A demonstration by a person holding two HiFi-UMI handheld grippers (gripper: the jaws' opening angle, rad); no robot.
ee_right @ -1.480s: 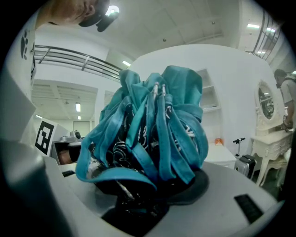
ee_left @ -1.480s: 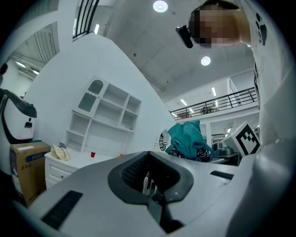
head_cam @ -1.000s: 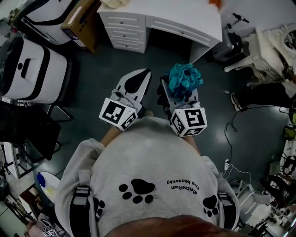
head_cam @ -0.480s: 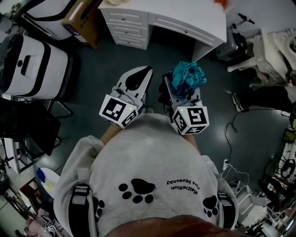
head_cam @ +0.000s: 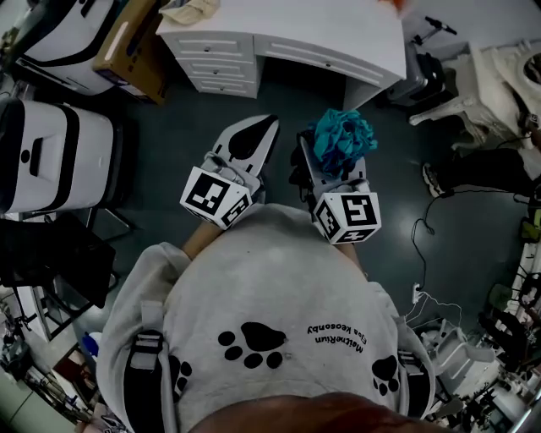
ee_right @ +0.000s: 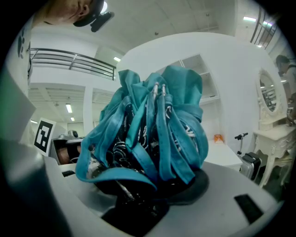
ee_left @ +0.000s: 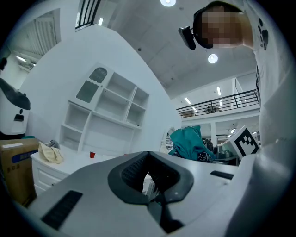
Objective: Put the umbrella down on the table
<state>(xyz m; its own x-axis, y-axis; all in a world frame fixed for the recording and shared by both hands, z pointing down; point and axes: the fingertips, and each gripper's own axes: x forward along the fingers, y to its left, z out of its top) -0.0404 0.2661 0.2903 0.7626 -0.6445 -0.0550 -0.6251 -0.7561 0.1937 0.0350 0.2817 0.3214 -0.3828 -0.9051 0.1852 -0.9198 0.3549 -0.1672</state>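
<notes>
A bunched teal umbrella (head_cam: 341, 139) sticks up from my right gripper (head_cam: 325, 167), which is shut on it. In the right gripper view the umbrella (ee_right: 148, 129) fills the middle and hides the jaw tips of the right gripper (ee_right: 152, 185). My left gripper (head_cam: 262, 131) is held beside it, shut with nothing in it; its jaws meet at the tip in the left gripper view (ee_left: 148, 155), where the umbrella (ee_left: 189, 143) shows at the right. The white table (head_cam: 338, 34), a desk with drawers, stands ahead of both grippers across dark floor.
A cream cloth (head_cam: 190, 10) and a red cup (ee_left: 92, 154) lie on the table. A cardboard box (head_cam: 127, 42) and a white case (head_cam: 46, 148) stand at the left, a black chair (head_cam: 51, 254) below them. White chairs (head_cam: 456, 93) and a person's shoe (head_cam: 435, 182) are at the right.
Both grippers have moved together toward the white table, the umbrella still gripped in the right one. The white case at the left has slid back in the view.
</notes>
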